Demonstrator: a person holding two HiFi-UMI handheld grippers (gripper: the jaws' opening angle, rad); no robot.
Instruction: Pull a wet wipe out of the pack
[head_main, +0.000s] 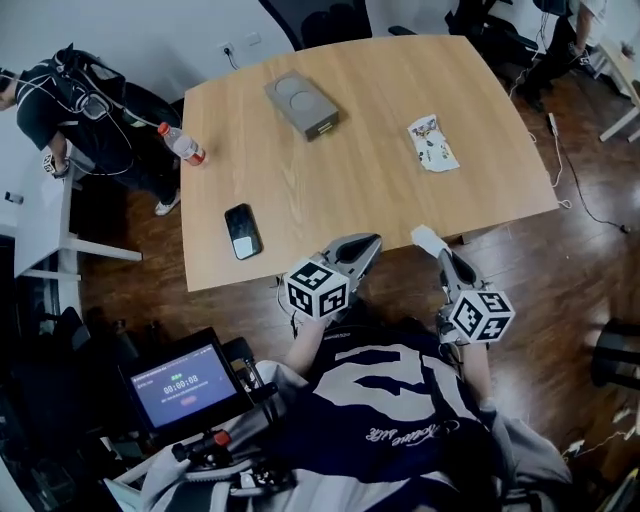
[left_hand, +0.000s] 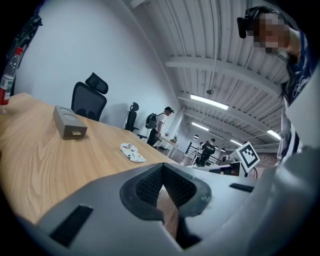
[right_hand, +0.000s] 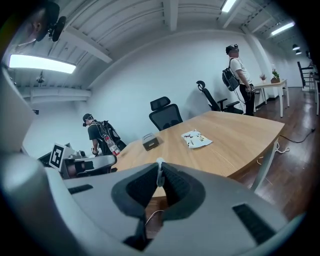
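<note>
A grey box-shaped pack (head_main: 302, 105) with a round lid lies at the far side of the wooden table (head_main: 380, 205); it also shows in the left gripper view (left_hand: 69, 122) and the right gripper view (right_hand: 149, 141). To its right lies a flat white printed packet (head_main: 433, 143) (left_hand: 132, 152) (right_hand: 196, 139). Both grippers hang off the table's near edge, close to the person's body. My left gripper (head_main: 368, 243) (left_hand: 161, 169) is shut with nothing between its pads. My right gripper (head_main: 438, 252) (right_hand: 159, 171) is shut on a thin white wipe (head_main: 425, 237) (right_hand: 159, 165) that sticks out at its tip.
A black phone (head_main: 243, 230) lies near the table's front left corner, and a plastic bottle (head_main: 181, 143) stands at its left edge. Office chairs stand behind the table. One person stands at the left (head_main: 90, 110), others further off. A screen device (head_main: 185, 385) sits at lower left.
</note>
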